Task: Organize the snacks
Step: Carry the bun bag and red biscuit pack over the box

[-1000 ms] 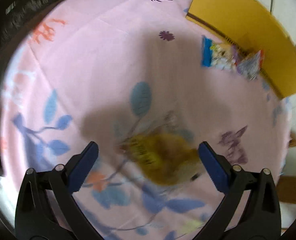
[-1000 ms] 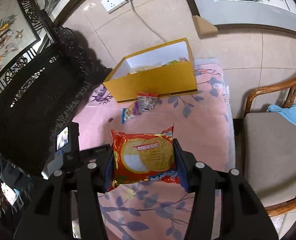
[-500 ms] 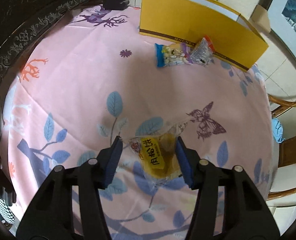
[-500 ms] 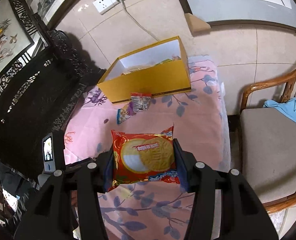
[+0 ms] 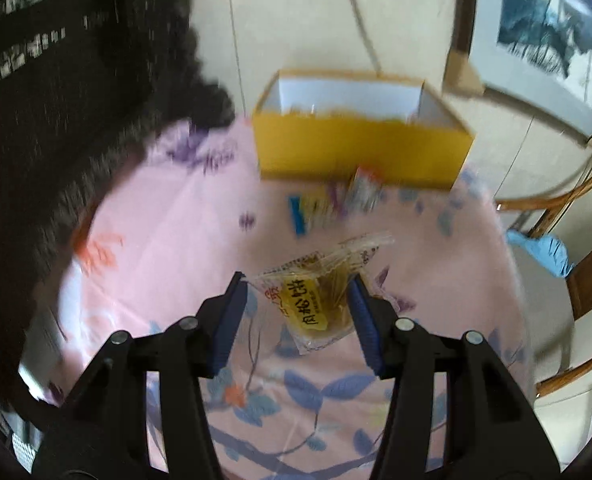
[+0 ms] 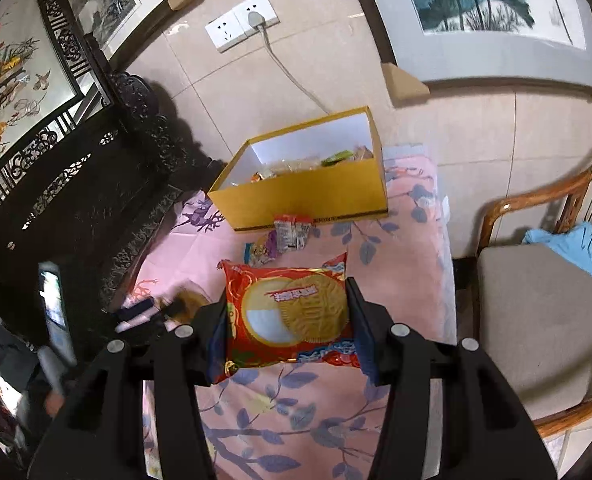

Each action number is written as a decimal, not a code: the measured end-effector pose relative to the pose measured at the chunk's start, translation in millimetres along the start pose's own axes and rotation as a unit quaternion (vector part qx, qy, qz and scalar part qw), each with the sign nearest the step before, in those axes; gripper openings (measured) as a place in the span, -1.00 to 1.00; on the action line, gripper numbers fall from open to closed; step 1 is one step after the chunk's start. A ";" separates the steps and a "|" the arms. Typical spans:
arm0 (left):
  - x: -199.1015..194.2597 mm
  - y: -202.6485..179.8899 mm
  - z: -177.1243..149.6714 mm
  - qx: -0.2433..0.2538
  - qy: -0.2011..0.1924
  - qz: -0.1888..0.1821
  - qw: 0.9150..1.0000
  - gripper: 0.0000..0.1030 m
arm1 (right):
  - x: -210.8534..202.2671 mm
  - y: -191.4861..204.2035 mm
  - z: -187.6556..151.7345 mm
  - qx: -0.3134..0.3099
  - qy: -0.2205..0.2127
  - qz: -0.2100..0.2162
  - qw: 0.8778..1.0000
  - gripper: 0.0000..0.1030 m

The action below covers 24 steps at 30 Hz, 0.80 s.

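Left gripper (image 5: 296, 300), jaws closing, pinches a clear-wrapped golden pastry packet (image 5: 316, 300) above the pink floral cloth (image 5: 168, 248); right gripper (image 6: 288, 316) clamps a red foil biscuit pack (image 6: 288, 316) flat; both look bound for the open yellow cardboard box (image 6: 308, 196) beyond, two small packets (image 6: 280, 240) waiting at its front wall

yellow box (image 5: 360, 152) blurred, small packets (image 5: 328, 204) smeared

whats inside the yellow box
In the right wrist view the yellow box already holds several snack packets, piled along its near wall. That wall hides the box floor and anything lower down.
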<state>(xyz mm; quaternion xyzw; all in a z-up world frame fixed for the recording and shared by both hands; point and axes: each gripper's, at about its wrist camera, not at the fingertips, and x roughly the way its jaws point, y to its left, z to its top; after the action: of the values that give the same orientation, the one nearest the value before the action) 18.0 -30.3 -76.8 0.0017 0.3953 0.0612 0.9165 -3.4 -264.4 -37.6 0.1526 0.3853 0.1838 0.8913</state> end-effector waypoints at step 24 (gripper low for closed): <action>43.0 -4.5 192.7 0.034 -0.138 -0.024 0.990 0.02 | 113.1 2.0 171.4 -0.046 -0.094 -0.051 0.993 0.02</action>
<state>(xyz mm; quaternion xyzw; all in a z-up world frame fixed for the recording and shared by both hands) 187.4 -21.2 24.3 0.0323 0.2671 0.0248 0.9628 195.4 -234.6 4.5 0.1076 0.2986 0.1403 0.9379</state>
